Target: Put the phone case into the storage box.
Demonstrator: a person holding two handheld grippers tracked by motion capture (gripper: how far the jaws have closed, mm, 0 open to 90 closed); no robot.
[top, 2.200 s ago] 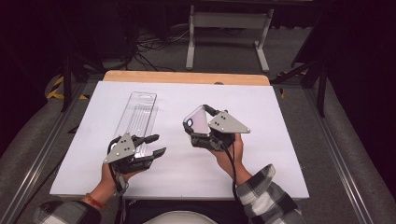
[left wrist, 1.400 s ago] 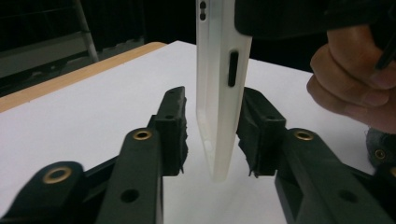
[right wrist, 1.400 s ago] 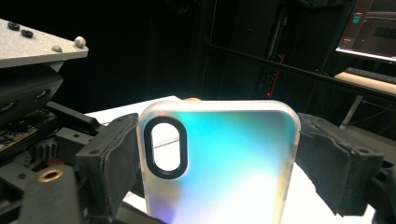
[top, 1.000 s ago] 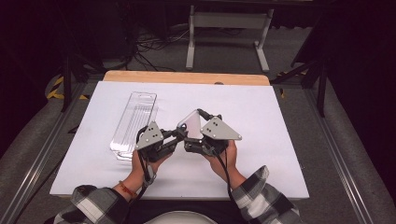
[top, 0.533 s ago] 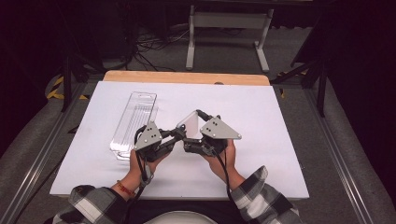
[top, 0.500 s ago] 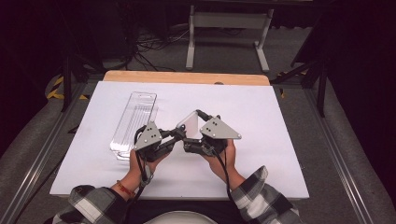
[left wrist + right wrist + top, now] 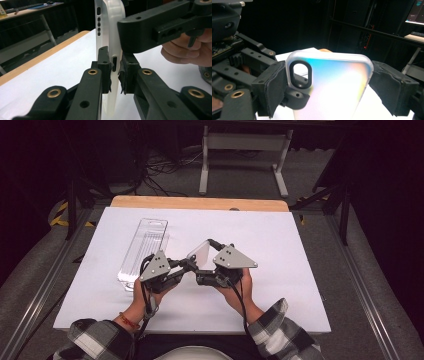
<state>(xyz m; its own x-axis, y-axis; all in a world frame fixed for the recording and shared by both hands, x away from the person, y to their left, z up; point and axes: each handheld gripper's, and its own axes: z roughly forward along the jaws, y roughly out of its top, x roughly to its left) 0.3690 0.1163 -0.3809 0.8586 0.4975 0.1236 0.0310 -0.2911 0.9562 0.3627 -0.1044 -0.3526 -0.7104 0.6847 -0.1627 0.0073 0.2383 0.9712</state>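
Since the earliest frame our left gripper had crossed from the clear plastic blister package to mid-frame, pinching the edge of the frosted white iridescent phone case. Our right gripper clamped its width. Opposed pulls could have flexed it loose. No legible writing.
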